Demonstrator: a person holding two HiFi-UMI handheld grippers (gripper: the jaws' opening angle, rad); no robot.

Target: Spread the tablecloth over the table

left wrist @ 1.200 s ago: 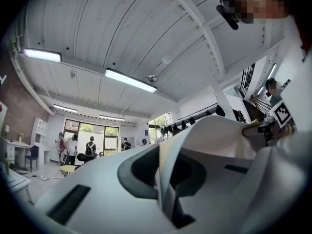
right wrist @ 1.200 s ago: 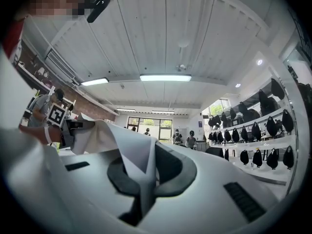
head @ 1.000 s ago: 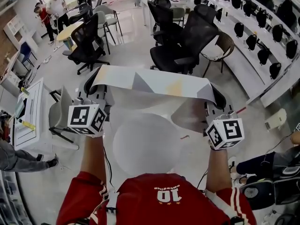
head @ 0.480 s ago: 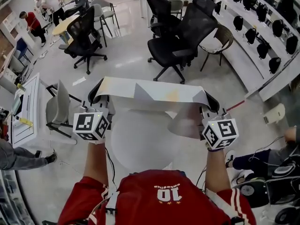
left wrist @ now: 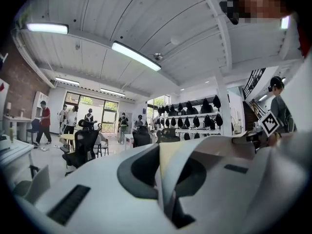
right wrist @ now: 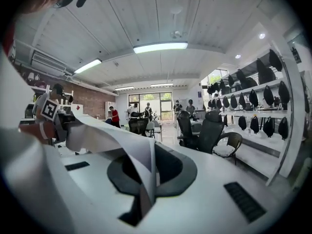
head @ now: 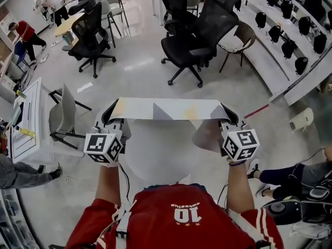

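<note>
White tablecloth (head: 171, 109) stretches taut above the far side of the round table (head: 155, 162), one end clamped in the left gripper (head: 113, 119), the other in the right gripper (head: 227, 122).

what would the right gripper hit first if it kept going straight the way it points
Nothing near: the right gripper, shut on the white fabric tablecloth, faces grey floor; the black mesh office chair beyond looks first in line, though depth is unclear.
</note>
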